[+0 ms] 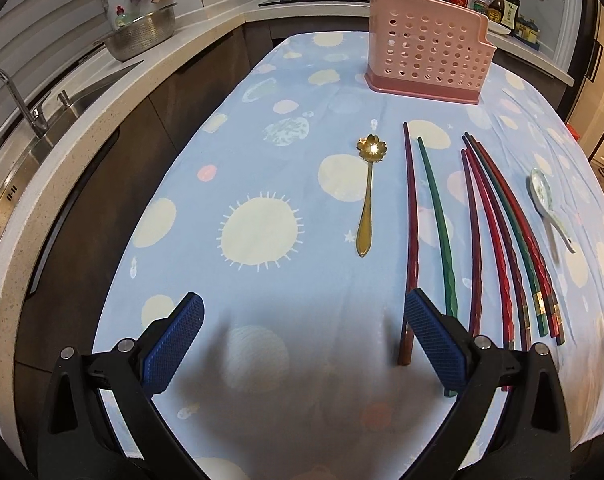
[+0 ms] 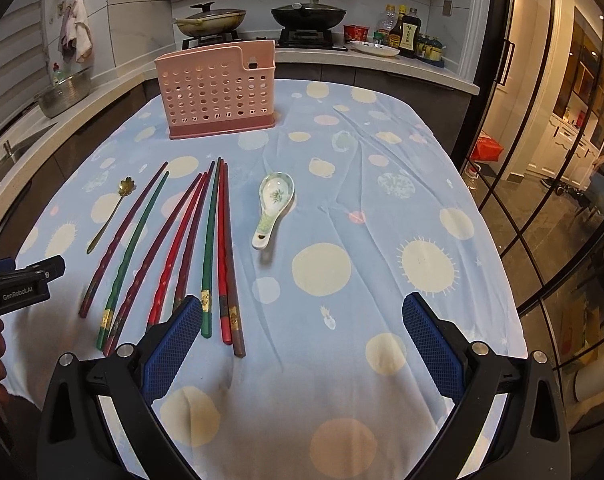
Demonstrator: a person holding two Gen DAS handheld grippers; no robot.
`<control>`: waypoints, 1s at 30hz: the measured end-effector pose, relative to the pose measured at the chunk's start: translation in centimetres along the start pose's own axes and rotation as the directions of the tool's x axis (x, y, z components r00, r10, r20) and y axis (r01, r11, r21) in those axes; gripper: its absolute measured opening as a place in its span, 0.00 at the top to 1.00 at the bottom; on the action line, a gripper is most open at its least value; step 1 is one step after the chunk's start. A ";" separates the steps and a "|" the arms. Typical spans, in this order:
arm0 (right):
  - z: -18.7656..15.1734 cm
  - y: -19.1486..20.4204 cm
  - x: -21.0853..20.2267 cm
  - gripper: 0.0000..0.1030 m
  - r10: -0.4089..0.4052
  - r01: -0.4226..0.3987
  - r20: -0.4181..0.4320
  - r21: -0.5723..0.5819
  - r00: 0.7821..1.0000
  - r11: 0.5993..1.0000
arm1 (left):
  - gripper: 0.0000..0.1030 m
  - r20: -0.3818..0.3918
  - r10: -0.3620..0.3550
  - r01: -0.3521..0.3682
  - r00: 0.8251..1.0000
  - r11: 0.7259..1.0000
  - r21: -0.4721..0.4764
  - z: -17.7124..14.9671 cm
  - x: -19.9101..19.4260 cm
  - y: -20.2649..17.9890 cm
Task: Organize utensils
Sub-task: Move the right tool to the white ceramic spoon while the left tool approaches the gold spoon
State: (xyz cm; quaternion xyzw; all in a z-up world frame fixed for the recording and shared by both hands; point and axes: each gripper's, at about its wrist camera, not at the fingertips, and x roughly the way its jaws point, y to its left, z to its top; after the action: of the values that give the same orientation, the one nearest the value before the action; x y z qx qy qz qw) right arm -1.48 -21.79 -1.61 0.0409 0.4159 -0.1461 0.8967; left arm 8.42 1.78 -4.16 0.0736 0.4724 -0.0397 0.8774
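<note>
A pink perforated utensil holder point(image 1: 428, 54) point(image 2: 217, 90) stands upright at the far side of the table. In front of it lie a gold flower-headed spoon point(image 1: 368, 200) point(image 2: 109, 212), several red and green chopsticks point(image 1: 498, 232) point(image 2: 181, 248) and a white ceramic spoon point(image 1: 546, 200) point(image 2: 273, 204). My left gripper point(image 1: 304, 336) hovers open near the table's front, its right finger over the near ends of the leftmost chopsticks. My right gripper point(image 2: 302, 340) is open too, empty, with its left finger beside the chopstick ends. The left gripper's black body point(image 2: 17, 280) shows at the right wrist view's left edge.
The table carries a light blue cloth point(image 1: 261, 184) point(image 2: 382, 240) with pale circles. A counter with sink and faucet point(image 1: 21, 104) runs along the left, holding a metal colander point(image 1: 139, 34). Stove pans point(image 2: 261, 20) and bottles point(image 2: 406, 30) stand behind; a glass door point(image 2: 542, 160) is on the right.
</note>
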 end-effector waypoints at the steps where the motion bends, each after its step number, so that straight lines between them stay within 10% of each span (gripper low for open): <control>1: 0.3 0.0 0.4 0.07 -0.002 0.002 -0.001 0.002 1.000 1.000 | 0.07 0.001 -0.001 0.001 1.000 1.000 0.004 0.3 0.2 -0.1; 12: 3.9 0.3 3.6 0.07 0.007 -0.007 0.016 0.014 1.000 1.000 | 0.07 -0.007 -0.017 0.017 1.000 1.000 0.026 2.2 1.7 -1.4; 23: 6.3 0.4 8.1 0.58 0.091 -0.087 -0.031 0.101 0.995 0.991 | 0.07 -0.035 -0.028 0.029 0.999 0.999 0.025 3.2 3.2 -1.4; 30: 5.8 1.0 10.1 0.70 0.123 -0.113 -0.087 0.104 0.989 0.988 | 0.07 -0.062 -0.031 0.030 0.998 0.999 -0.016 3.8 4.6 0.0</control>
State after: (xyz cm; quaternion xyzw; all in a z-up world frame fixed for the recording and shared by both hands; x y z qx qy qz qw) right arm 9.24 -24.28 -5.55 0.1166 0.4465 -0.1111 0.8802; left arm 14.02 1.19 -5.91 0.0612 0.5009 -0.0473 0.8621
